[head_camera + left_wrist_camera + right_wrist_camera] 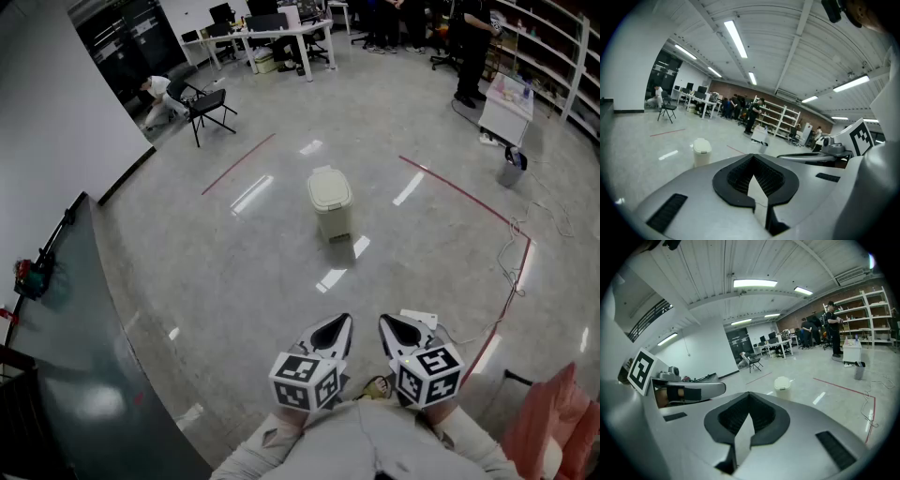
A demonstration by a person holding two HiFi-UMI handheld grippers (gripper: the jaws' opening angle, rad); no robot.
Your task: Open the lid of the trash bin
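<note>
Left gripper [339, 328], right gripper [392, 328], both jaws pressed together, empty; trash bin [334, 221] well apart, lid [328, 187] closed

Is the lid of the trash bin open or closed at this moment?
Closed. The lid lies flat on the upright trash bin, with no gap visible in any view.

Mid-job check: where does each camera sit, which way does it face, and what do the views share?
Head view: on the person's head, facing steeply down at the beige lidded plastic trash bin ahead; sleeves, left tool and right tool show at bottom.
Left gripper view: on the left tool, looking along its shut jaws toward the bin; right tool at right.
Right gripper view: on the right tool, along shut jaws toward the bin; left tool at left.
Shared: all three show the bin, lid closed.
</note>
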